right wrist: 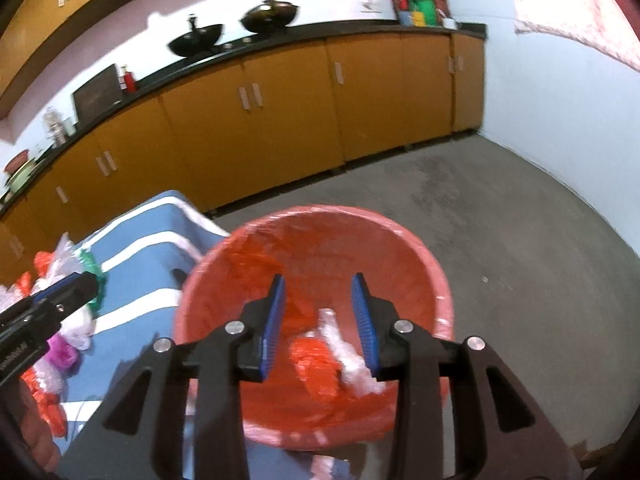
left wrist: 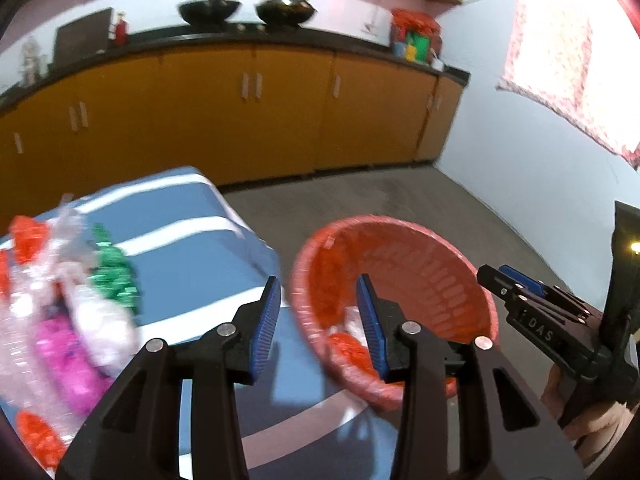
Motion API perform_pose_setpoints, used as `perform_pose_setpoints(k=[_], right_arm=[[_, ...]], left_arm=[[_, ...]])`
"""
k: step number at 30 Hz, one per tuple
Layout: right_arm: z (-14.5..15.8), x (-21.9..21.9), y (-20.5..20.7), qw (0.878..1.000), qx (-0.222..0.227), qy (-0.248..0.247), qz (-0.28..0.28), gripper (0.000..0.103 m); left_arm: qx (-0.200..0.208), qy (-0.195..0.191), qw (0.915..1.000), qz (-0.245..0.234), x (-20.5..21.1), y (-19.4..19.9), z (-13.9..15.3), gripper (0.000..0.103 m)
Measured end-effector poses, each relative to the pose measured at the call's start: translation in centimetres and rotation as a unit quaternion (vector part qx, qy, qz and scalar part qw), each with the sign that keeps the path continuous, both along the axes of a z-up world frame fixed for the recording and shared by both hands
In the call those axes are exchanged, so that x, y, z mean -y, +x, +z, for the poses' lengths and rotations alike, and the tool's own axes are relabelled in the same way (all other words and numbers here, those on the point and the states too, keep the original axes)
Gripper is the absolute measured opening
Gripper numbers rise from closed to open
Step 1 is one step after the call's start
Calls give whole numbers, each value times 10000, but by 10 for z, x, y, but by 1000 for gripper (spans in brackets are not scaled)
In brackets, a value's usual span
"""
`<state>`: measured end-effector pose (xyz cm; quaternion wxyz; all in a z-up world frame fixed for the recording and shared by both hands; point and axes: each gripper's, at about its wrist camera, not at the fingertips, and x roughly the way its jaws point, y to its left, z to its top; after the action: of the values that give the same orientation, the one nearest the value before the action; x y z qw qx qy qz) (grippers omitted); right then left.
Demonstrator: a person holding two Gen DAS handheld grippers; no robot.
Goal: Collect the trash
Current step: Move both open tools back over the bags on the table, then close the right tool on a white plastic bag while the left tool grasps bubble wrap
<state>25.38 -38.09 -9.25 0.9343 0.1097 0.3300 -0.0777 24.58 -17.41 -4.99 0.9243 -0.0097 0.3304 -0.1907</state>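
A red basket lined with a red bag (left wrist: 436, 272) (right wrist: 400, 248) stands on the floor beside a blue-and-white striped surface (left wrist: 188, 240) (right wrist: 140, 264). An orange wrapper (right wrist: 316, 364) and a white wrapper (right wrist: 352, 356) lie inside the basket. A pile of crumpled trash lies on the striped surface: green (left wrist: 114, 272), pink (left wrist: 68, 356), white (left wrist: 108, 324) and orange (left wrist: 28, 236) pieces. My left gripper (left wrist: 318, 320) is open and empty between the pile and the basket. My right gripper (right wrist: 318, 320) is open and empty above the basket; it also shows in the left wrist view (left wrist: 504, 276).
Orange cabinets with a black countertop (left wrist: 248, 36) (right wrist: 304, 36) run along the far wall, with two black bowls (left wrist: 208, 10) on top. Grey floor (right wrist: 520, 220) lies to the right. A white wall (right wrist: 560, 112) and a patterned curtain (left wrist: 568, 48) are at the right.
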Motion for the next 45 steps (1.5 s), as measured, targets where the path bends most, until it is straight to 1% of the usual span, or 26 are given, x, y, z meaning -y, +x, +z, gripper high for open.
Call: perform_pose_setpoints(k=[3, 6, 8, 12, 15, 18, 21, 27, 29, 31, 32, 35, 36, 37, 39, 41, 45], right_arm=[[9, -27, 0, 9994, 113, 36, 323, 38], [16, -56, 1, 9977, 179, 139, 642, 40], [18, -80, 4, 9956, 181, 204, 901, 42], [16, -132, 10, 9894, 134, 247, 1425, 42], [9, -171, 14, 9843, 63, 242, 1747, 42], [2, -201, 24, 9801, -23, 245, 1968, 42], [-5, -230, 36, 9765, -114, 254, 2136, 42], [-20, -268, 64, 9722, -303, 176, 2314, 43], [-26, -279, 77, 9705, -390, 173, 2374, 52], [-33, -286, 86, 9694, -476, 194, 2400, 54], [-36, -288, 91, 9687, -528, 207, 2415, 55], [-49, -296, 104, 9663, -792, 210, 2441, 55], [-52, -297, 105, 9654, -829, 210, 2463, 52], [-55, -296, 105, 9642, -854, 214, 2500, 39], [-56, -299, 101, 9614, -832, 164, 2618, 31], [-54, -300, 97, 9594, -791, 101, 2704, 21], [-43, -295, 88, 9592, -639, 164, 2749, 11]], left_arm=[[261, 35, 9993, 278, -34, -19, 13, 46], [412, 19, 9972, 618, -71, -34, 23, 48], [538, 88, 9940, 946, -103, -45, 28, 49], [723, 311, 9855, 1504, -149, -61, 32, 52], [709, 361, 9777, 1942, -185, -69, 28, 53], [626, 416, 9713, 2257, -214, -73, 18, 53], [503, 412, 9664, 2488, -239, -78, 6, 53], [416, 456, 9614, 2680, -262, -76, -4, 54], [418, 428, 9608, 2708, -270, -77, -7, 54], [438, 363, 9601, 2738, -277, -75, -6, 57], [459, 347, 9599, 2745, -281, -81, -9, 59], [527, 278, 9610, 2700, -282, -79, -5, 61], [545, 271, 9617, 2672, -282, -81, -7, 61], [559, 261, 9626, 2639, -281, -80, -7, 61], [584, 252, 9648, 2554, -277, -79, -7, 63], [605, 247, 9666, 2477, -272, -79, -7, 63], [632, 205, 9702, 2329, -262, -77, -6, 63]])
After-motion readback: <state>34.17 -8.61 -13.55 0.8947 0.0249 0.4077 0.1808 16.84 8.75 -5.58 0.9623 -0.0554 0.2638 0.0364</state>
